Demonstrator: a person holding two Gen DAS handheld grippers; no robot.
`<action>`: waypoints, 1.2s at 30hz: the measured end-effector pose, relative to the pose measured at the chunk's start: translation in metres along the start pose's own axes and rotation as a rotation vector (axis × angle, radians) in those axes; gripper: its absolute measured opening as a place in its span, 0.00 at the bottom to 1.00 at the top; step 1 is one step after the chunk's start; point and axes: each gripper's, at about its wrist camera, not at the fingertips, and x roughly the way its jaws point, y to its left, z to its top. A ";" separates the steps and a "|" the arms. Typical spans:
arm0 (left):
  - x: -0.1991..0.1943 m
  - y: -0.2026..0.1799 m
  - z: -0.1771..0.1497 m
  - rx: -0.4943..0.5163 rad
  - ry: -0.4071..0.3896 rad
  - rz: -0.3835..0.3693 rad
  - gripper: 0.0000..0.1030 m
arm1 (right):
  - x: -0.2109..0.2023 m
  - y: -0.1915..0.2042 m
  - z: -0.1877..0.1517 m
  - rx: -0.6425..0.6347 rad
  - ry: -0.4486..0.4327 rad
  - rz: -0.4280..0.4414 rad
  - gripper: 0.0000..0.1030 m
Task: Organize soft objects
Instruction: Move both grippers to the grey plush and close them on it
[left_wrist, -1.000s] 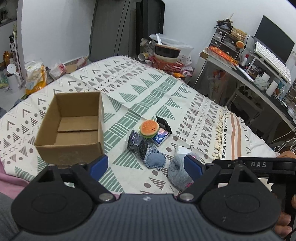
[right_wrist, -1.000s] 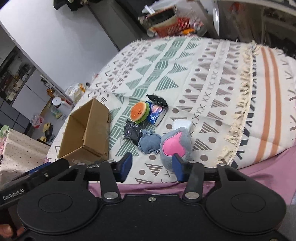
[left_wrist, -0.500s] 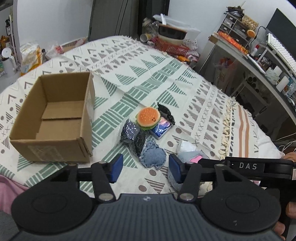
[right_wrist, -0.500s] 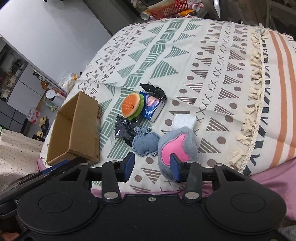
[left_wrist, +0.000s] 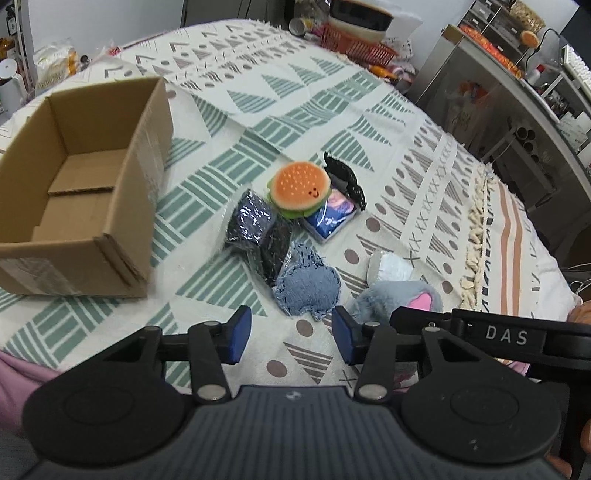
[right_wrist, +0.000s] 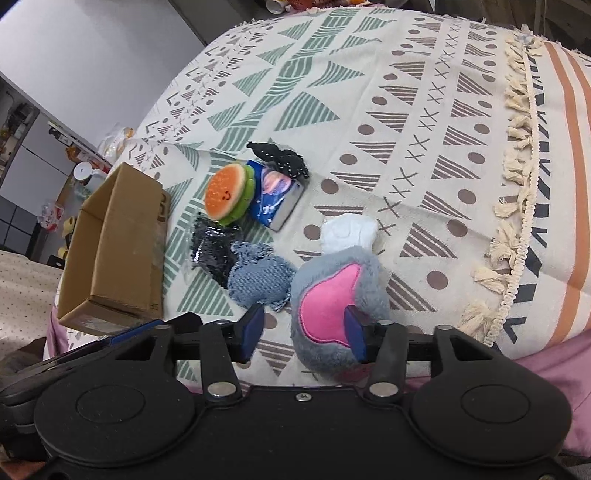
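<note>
Cardboard box (left_wrist: 85, 192) sits far left, empty. Right of it, the soft pile: burger plush (left_wrist: 300, 187), denim heart (left_wrist: 308, 287), grey plush (right_wrist: 338, 302) nearest. Left gripper (left_wrist: 291, 334) and right gripper (right_wrist: 303, 334) hover, jaws apart, holding nothing.

White wall (right_wrist: 92, 48), cluttered desk (left_wrist: 517, 85)

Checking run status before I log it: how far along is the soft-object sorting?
Nothing is done yet: the cardboard box is empty. In hand: both grippers are open, the right gripper closing in on the grey plush. Left: that plush, the denim pouch, burger plush and the dark sequin pieces.
</note>
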 end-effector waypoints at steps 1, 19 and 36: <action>0.003 -0.001 0.001 -0.001 0.007 0.003 0.46 | 0.001 -0.001 0.000 0.001 -0.001 -0.004 0.58; 0.042 -0.041 0.003 -0.003 0.081 -0.052 0.46 | 0.013 -0.051 0.007 0.244 -0.009 -0.013 0.44; 0.079 -0.031 -0.011 -0.237 0.133 -0.210 0.28 | 0.009 -0.077 -0.001 0.402 0.024 0.038 0.48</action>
